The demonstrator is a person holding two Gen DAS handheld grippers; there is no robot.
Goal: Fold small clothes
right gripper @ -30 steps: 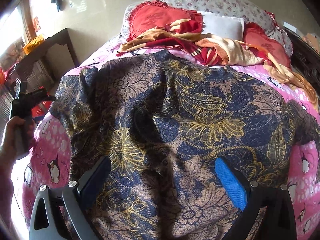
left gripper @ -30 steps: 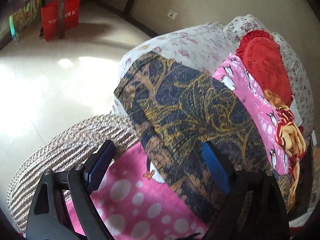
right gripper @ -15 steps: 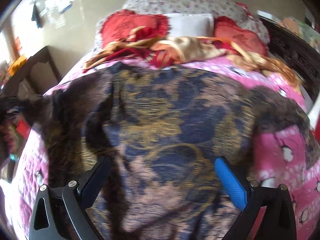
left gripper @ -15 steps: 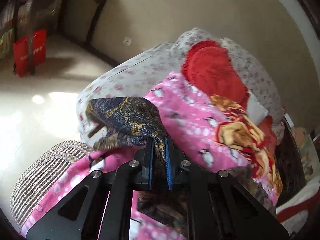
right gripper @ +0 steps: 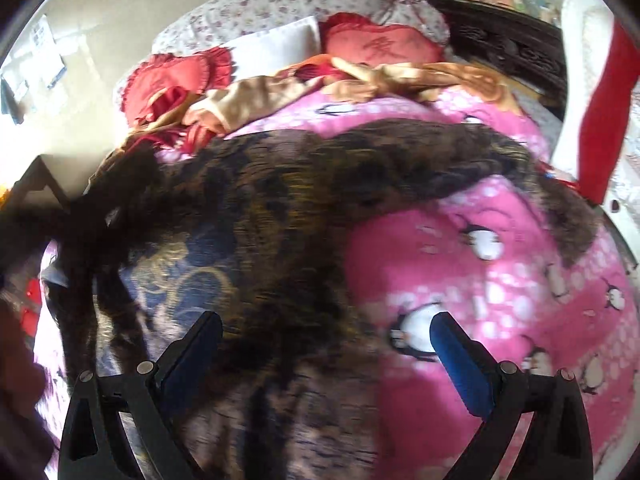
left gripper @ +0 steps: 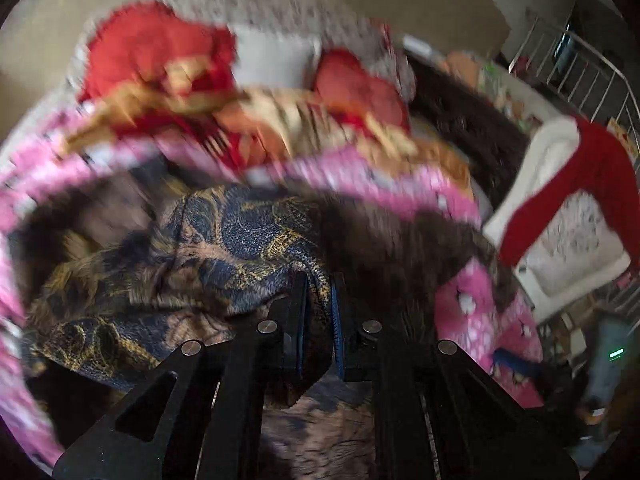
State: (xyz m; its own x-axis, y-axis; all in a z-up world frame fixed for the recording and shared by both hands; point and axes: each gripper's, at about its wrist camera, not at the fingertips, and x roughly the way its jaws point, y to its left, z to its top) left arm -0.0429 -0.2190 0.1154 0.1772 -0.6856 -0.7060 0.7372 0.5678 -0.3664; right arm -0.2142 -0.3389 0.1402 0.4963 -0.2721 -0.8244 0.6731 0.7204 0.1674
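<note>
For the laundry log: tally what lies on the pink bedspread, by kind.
Red frilled cushions: 2
White pillow: 1
Navy and gold patterned garment: 1
Red and gold blanket: 1
Total: 5

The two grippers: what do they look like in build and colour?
Both look alike. The left gripper has black, flat, angular finger arms with triangular cut-outs, round silver pivot bolts and blue pads on the inner faces. The right gripper has the same black linkage, silver bolts and a bright blue pad. No cables or markings show.
</note>
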